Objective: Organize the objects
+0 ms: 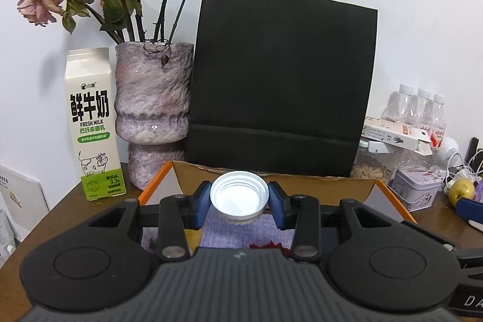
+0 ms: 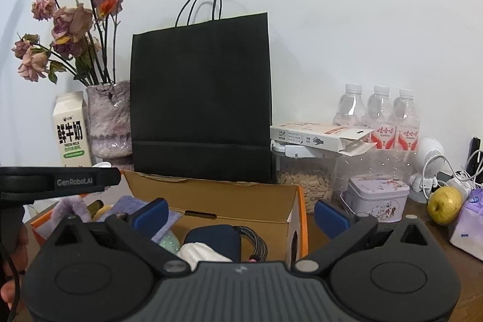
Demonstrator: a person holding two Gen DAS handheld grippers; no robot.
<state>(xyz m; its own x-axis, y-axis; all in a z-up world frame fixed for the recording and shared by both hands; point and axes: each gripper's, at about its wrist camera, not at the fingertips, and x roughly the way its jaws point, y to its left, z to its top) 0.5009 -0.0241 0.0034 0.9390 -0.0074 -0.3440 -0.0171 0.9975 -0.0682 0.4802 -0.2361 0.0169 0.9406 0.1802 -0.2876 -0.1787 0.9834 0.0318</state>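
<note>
Behind everything, a tall black paper bag (image 1: 280,80) stood against the white wall, with a mottled purple vase (image 1: 152,116) of dried roses and a milk carton (image 1: 92,125) to its left. In front of the bag sat an open cardboard box (image 2: 211,195) with orange edges, resting on a brown table (image 1: 60,210). Several things already lay inside the box: a lilac cloth (image 2: 142,207), a dark blue pouch (image 2: 214,237) and a black cable (image 2: 256,243). To the right of the box, a lilac tin (image 2: 377,195), a jar of seeds (image 2: 305,180), three water bottles (image 2: 380,110) and a yellow-green fruit (image 2: 445,205) remained on the table, so the sorting looked only partly done. The left gripper (image 1: 239,198) was clamped on a small white-rimmed container (image 1: 239,196), held above the box's interior. The right gripper (image 2: 241,215) stood wide apart with nothing between its blue pads (image 2: 152,212), hovering over the box.
</note>
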